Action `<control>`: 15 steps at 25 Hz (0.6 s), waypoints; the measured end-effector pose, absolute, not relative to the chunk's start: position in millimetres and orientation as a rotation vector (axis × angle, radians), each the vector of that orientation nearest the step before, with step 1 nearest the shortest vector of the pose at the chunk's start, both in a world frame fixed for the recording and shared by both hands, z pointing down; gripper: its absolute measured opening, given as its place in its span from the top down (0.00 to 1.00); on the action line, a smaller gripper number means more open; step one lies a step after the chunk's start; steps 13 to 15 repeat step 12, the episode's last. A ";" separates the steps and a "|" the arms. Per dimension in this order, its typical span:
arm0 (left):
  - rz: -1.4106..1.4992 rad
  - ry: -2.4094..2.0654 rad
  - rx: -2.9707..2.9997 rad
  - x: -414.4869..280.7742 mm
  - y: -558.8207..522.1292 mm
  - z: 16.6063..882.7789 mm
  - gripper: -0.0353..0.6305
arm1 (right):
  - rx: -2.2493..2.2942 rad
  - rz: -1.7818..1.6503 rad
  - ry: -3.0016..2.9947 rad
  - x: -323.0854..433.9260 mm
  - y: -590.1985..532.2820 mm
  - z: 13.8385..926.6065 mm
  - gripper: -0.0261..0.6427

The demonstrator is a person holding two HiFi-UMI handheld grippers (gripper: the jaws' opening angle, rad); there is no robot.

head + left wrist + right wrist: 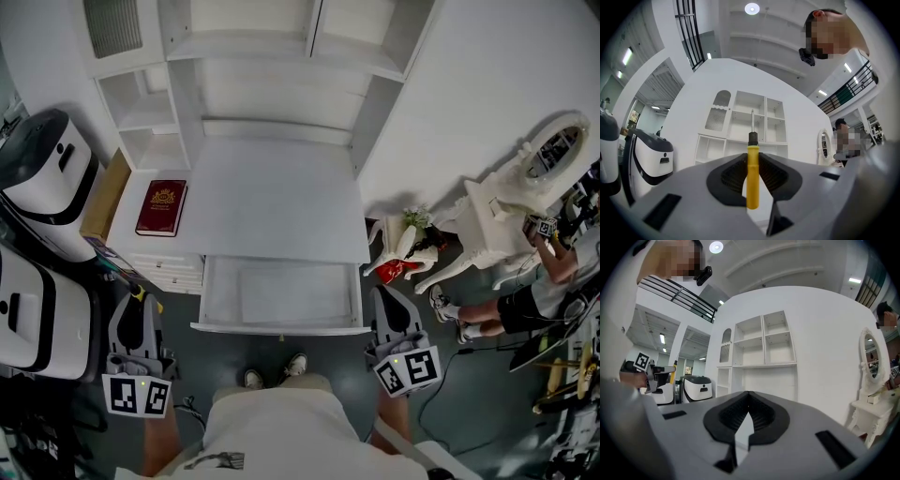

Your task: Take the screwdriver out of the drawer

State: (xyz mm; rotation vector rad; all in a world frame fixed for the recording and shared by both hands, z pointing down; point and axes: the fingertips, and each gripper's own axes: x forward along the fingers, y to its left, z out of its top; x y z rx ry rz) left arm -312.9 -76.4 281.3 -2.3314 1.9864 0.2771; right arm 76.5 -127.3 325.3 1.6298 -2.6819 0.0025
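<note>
Big white desk [281,187] with its shelving fills the middle of the head view, and the drawer [281,328] under its front edge stands pulled right out, floor bare as far as I can see. White machines [37,309] crowd the floor off the desk's left side. A red book [161,207] lies on the lower left wing of the desk, near its front edge.

Down to the tools. The right gripper [748,399] hangs just off the drawer's front right corner, jaws closed tip to tip with nothing between them. The left gripper [752,161] sits off the drawer's front left corner, outside it, jaws clamped tight on the yellow handle of the screwdriver [752,176]. The grip is about halfway up the handle, the butt sticking out below and the steel shaft rising clear above the jaws.

So the screwdriver is out of the drawer, and by my reading the lift is as good as done. What counts now is finishing clean:
- Hold that squeeze steady, because a round plastic handle will likely swivel in the pads if the pressure eases.
- Mind the bare shaft, and steer it clear of the machines close by on the left and of the desk's edge.
- If it gets set down, the bare patch on the left wing of the desk in front of the book looks the safest spot, laid flat so it can't roll off the front edge.
- The right gripper is free, handy for pushing the drawer's front rim home
</note>
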 end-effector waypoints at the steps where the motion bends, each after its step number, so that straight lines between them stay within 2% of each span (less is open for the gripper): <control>1: 0.276 1.984 -2.335 -313.7 -75.8 281.7 0.82 | 1.634 0.003 -2.681 75.9 -125.4 325.6 0.95; 15: 0.288 1.936 -2.361 -316.2 -65.9 281.2 0.82 | 1.667 -0.018 -2.672 67.6 -106.5 323.9 0.95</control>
